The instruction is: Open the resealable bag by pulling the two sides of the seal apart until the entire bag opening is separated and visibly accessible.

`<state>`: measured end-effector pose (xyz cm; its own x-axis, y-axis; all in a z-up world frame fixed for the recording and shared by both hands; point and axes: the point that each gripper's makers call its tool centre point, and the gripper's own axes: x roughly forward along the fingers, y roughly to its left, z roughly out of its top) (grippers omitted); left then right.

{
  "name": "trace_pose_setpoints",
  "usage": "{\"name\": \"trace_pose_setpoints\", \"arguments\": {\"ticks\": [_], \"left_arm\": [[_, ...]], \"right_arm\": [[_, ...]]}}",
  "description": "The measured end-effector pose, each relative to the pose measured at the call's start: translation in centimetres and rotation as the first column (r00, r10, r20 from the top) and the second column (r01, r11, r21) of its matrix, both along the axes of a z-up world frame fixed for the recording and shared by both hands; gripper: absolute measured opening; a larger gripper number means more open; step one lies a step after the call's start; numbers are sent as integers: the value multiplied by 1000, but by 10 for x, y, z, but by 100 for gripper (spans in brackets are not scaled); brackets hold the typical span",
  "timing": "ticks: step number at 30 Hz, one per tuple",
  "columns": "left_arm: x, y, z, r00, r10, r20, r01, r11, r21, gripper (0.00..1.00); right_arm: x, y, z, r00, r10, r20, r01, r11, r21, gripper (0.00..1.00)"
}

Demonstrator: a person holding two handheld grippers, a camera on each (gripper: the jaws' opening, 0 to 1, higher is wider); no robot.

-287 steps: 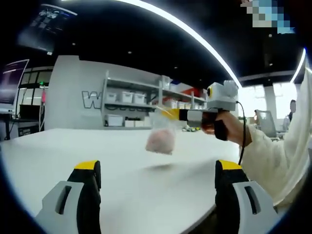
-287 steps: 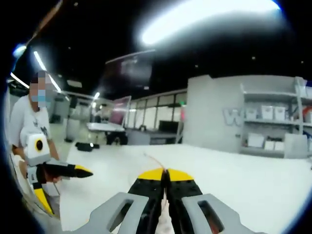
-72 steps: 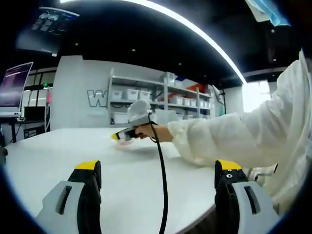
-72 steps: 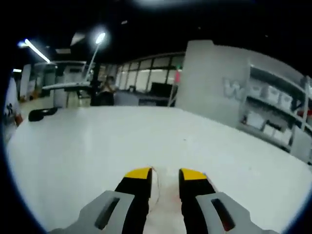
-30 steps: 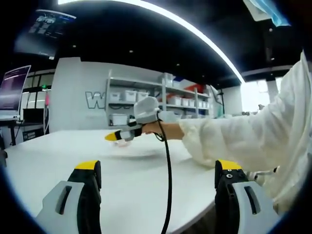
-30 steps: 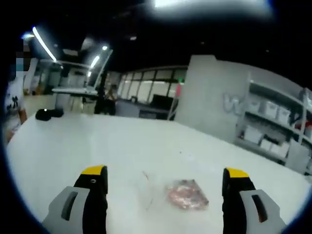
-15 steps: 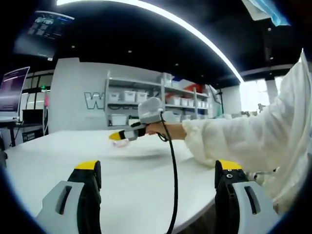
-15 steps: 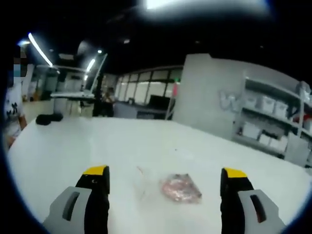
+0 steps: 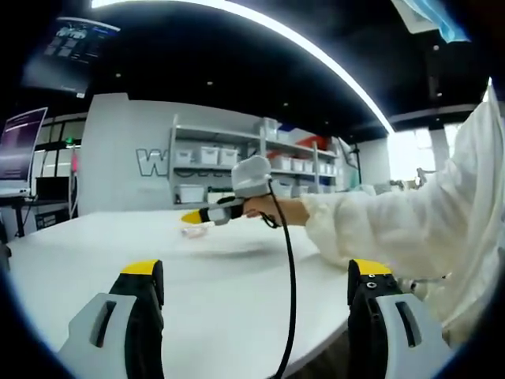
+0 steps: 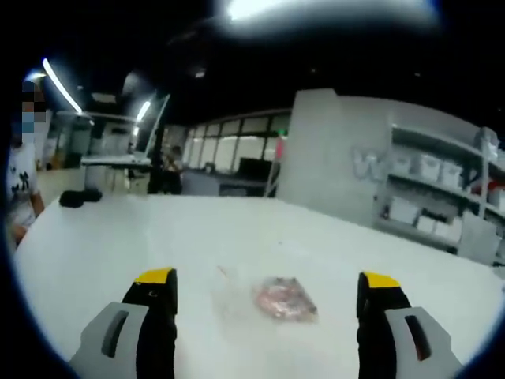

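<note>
Left gripper view: left gripper fingers spread wide and empty at the bottom; the right gripper hovers mid-frame above the bag on the worktop.

Right gripper view: right gripper fingers wide and empty, bag centre frame between them. The risk: a one-sided pinch would drag the limp bag instead of parting the seal.

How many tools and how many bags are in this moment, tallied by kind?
Tools: 2, the left tool and the right tool, both with jaws apart.
Resealable bag: 1, the bag lying on the white table.
Total: 3.
</note>
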<state>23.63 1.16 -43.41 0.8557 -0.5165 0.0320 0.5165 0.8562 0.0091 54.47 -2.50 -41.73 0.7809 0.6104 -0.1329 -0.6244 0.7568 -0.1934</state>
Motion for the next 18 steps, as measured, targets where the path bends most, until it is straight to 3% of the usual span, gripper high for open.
{"name": "trace_pose_setpoints", "arguments": {"ticks": [13,18], "left_arm": [[1,-3,1,1000,-10,1,10,1000,-4,96],[0,-5,1,1000,-13,0,13,1000,-2,96]], "right_arm": [[-9,-15,-6,1000,-3,-18,3,1000,20,95],[-17,-20,-7,1000,-8,-4,8,1000,-9,95]]}}
